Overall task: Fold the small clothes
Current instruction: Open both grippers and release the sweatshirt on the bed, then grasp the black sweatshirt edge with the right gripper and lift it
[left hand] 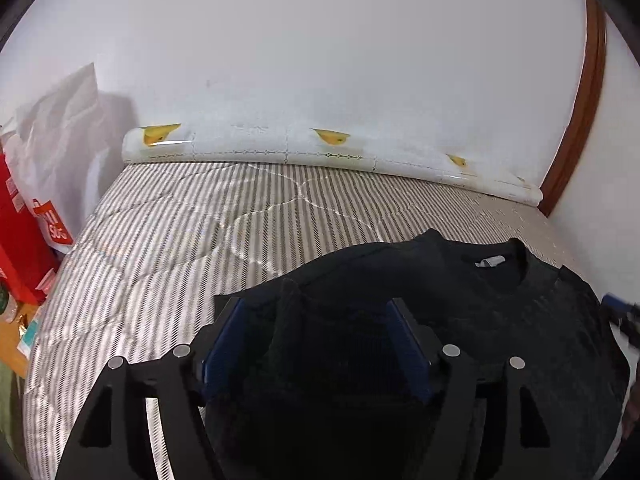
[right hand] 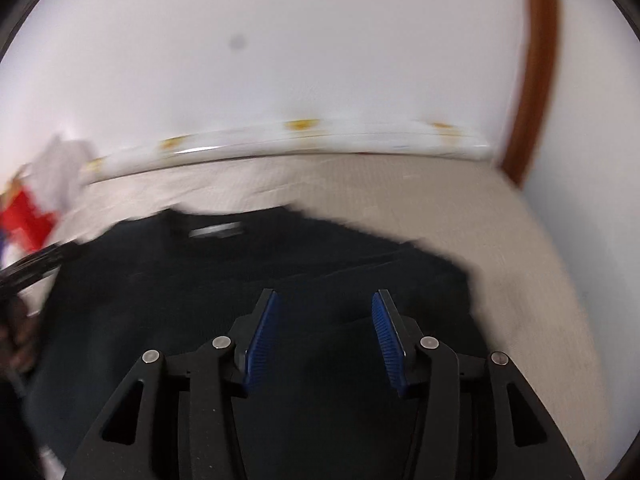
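Left gripper (left hand: pixel 316 336) jaws straddle black shirt (left hand: pixel 460 292); striped mattress (left hand: pixel 160 240) sharp.

A plain white wall (left hand: pixel 320 52) fills the far side of the room. Along its foot lies a rolled white mat (left hand: pixel 280 148) with yellow marks. A brown wooden trim (left hand: pixel 584 112) runs up the right side, where a second white wall meets the first. The near surface is a quilted striped mattress (left hand: pixel 168 240) in grey and white. At the far left stand a white bag (left hand: pixel 60 120) and a red box (left hand: pixel 20 240). Light is soft and even.
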The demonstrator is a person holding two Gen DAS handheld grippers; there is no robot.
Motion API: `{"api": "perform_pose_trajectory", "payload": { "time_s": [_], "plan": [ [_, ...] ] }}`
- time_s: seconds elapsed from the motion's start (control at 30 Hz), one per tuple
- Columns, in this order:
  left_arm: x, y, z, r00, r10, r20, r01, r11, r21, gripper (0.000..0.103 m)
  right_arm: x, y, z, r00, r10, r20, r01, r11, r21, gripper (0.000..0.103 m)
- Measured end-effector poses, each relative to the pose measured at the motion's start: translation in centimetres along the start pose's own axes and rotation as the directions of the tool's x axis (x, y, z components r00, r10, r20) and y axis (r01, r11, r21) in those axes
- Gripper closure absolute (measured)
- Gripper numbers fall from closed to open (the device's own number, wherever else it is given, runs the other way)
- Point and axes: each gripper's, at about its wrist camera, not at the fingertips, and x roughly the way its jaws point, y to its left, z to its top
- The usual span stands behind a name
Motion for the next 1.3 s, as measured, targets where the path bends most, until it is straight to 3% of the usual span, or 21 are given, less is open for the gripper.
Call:
{"api": "perform_pose_trajectory", "payload": {
  "time_s": [0.17,0.3,0.47,0.63,0.9,0.97,1.17,1.3],
  "plan": [
    [-4.1,2.8,-1.6,0.998,-0.068,-0.007,0.067,0.994,-0.082,0.034,-1.4,7.9,-2.5,0.999,0.047,-0.017,-0.049,0.992,-0.119,0.054],
    [-7.8,5.3,-3.4,1.000,0.016,-0.001,-0.016,0.998,-0.066,0.034,-2.5,13.4,-5.1,0.993,0.118,-0.031,-0.122,0.976,-0.181,0.054],
    [-10.9,8.9,-6.3,0.995,0.087,-0.048,-0.091,0.990,-0.105,0.033,-4.6,21.8,-8.7,0.973,0.225,-0.043,-0.225,0.901,-0.372,0.054],
    [-12.9,12.1,-8.8,0.987,0.141,-0.080,-0.151,0.977,-0.148,0.034,-6.3,27.3,-12.1,0.950,0.303,-0.076,-0.302,0.831,-0.468,0.054],
    [-13.8,14.8,-9.9,0.983,0.147,-0.109,-0.165,0.969,-0.183,0.034,-6.0,32.4,-15.6,0.941,0.311,-0.135,-0.329,0.741,-0.585,0.054],
    [-14.0,15.3,-9.9,0.985,0.138,-0.103,-0.156,0.969,-0.193,0.034,-5.4,33.6,-16.0,0.949,0.287,-0.129,-0.303,0.723,-0.621,0.054],
    [-14.1,16.0,-9.9,0.987,0.120,-0.105,-0.140,0.968,-0.209,0.033,-3.7,36.6,-16.5,0.977,0.197,-0.078,-0.197,0.716,-0.670,0.051],
    [-13.7,16.2,-9.8,0.987,0.121,-0.110,-0.143,0.965,-0.222,0.033,-3.2,37.7,-16.4,0.983,0.183,-0.033,-0.156,0.716,-0.681,0.051]
  ]
}}
